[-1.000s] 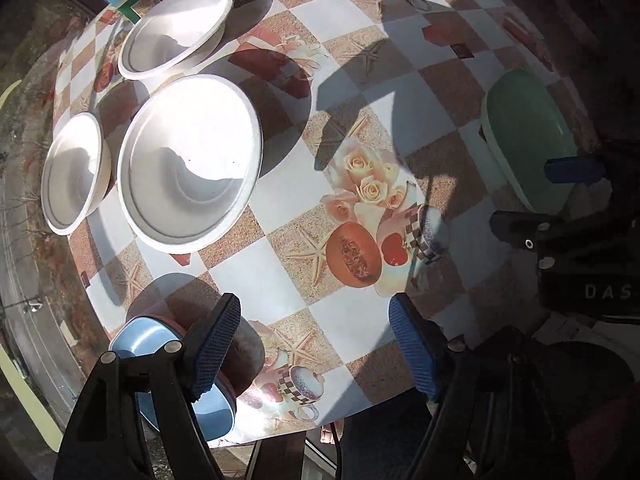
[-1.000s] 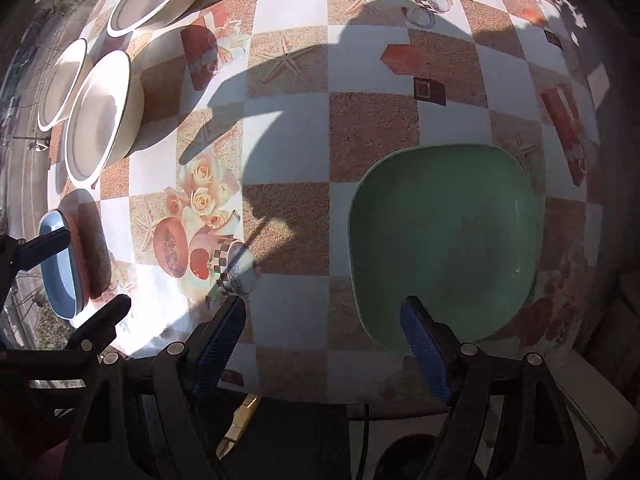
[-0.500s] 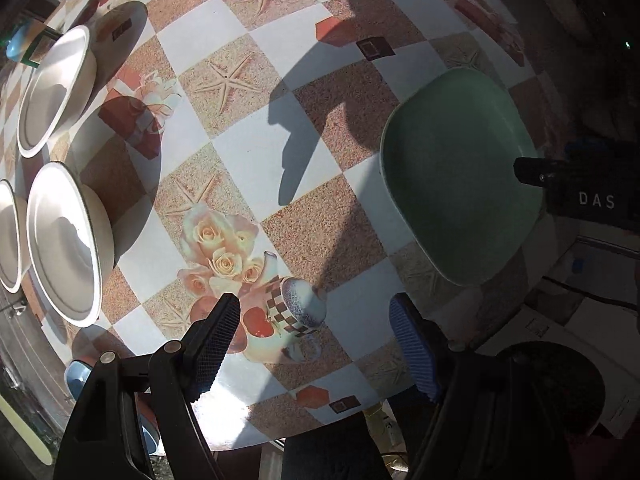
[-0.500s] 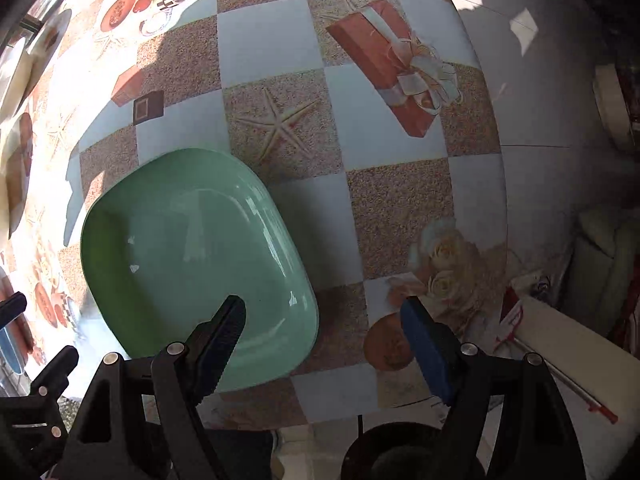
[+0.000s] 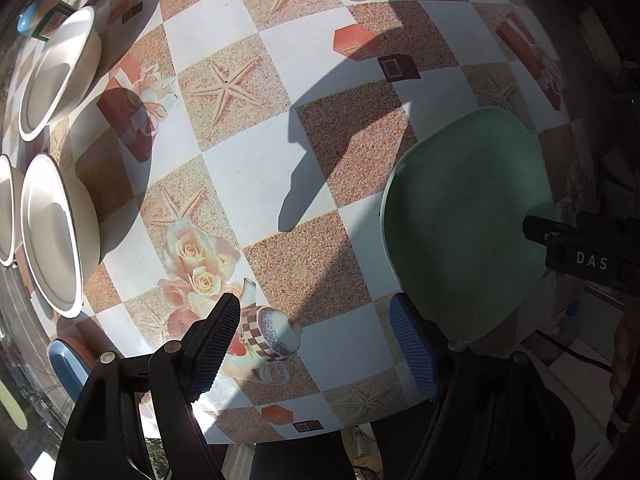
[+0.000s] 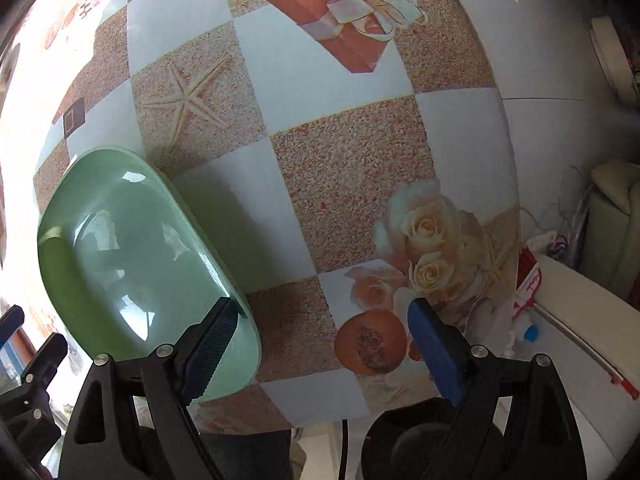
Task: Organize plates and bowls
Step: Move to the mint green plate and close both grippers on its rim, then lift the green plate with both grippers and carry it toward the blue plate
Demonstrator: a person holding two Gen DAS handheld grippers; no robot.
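A green rounded-square plate [image 5: 464, 216] [image 6: 132, 264] lies near the table's front edge. My left gripper [image 5: 316, 344] hovers open just left of it, over the patterned tablecloth. My right gripper [image 6: 320, 344] is open too; its left finger stands over the plate's right rim and nothing is held. Three white bowls [image 5: 52, 232] [image 5: 56, 72] [image 5: 5, 208] sit along the table's left side. A blue dish [image 5: 66, 364] peeks out at the near left edge. The right gripper's black body [image 5: 588, 256] shows at the right of the left wrist view.
The round table [image 6: 344, 168] carries a checked cloth with starfish, roses and fruit. A green and blue object [image 5: 36, 20] stands at the far left. Pale floor [image 6: 560, 60] and cushioned furniture [image 6: 616, 208] lie beyond the table's right edge.
Both views have swung to the right. The green plate has come close to my left gripper, and my right gripper has shifted so the plate sits under its left finger.
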